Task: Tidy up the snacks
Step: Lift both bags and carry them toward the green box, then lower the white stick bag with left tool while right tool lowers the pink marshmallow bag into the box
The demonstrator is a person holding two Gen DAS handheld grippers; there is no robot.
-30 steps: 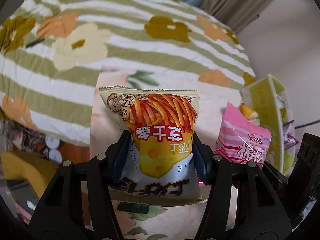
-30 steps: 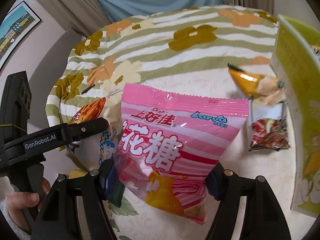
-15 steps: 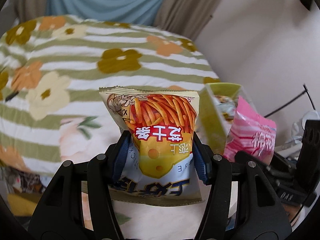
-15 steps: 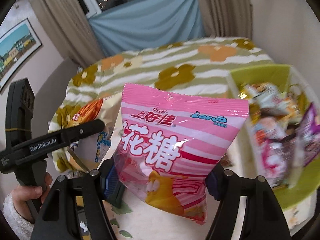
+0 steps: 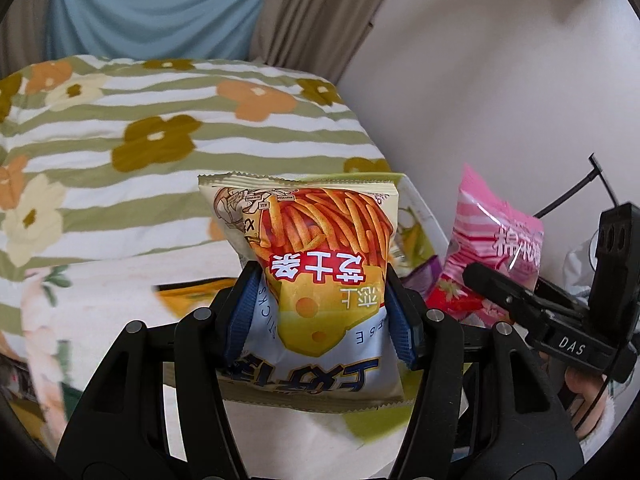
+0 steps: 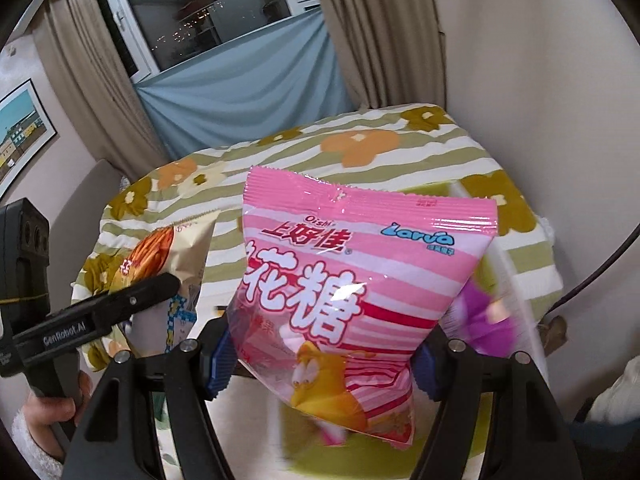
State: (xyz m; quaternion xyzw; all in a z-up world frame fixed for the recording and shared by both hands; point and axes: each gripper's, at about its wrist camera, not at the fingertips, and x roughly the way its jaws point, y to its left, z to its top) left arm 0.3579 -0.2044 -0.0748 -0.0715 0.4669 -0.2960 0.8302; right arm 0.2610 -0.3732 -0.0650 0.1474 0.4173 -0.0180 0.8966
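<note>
We've swung both bags off the bed: left claw (image 5: 320, 316) grips orange-yellow foil cheese-stick bag (image 5: 316, 280), right claw (image 6: 320, 364) grips pink plastic marshmallow bag (image 6: 352, 292), now w/ green plastic bin (image 6: 472, 446) beneath, approx 6 o'clock; drop-in next.

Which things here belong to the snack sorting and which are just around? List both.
Job: cheese sticks bag in left tool; pink marshmallow bag in right tool; green snack box.
Around: flowered striped blanket; curtains; framed picture.

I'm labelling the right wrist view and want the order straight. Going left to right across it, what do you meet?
Framed picture → hand → left gripper → cheese stick bag → pink marshmallow bag in the right gripper → blurred purple packet.
</note>
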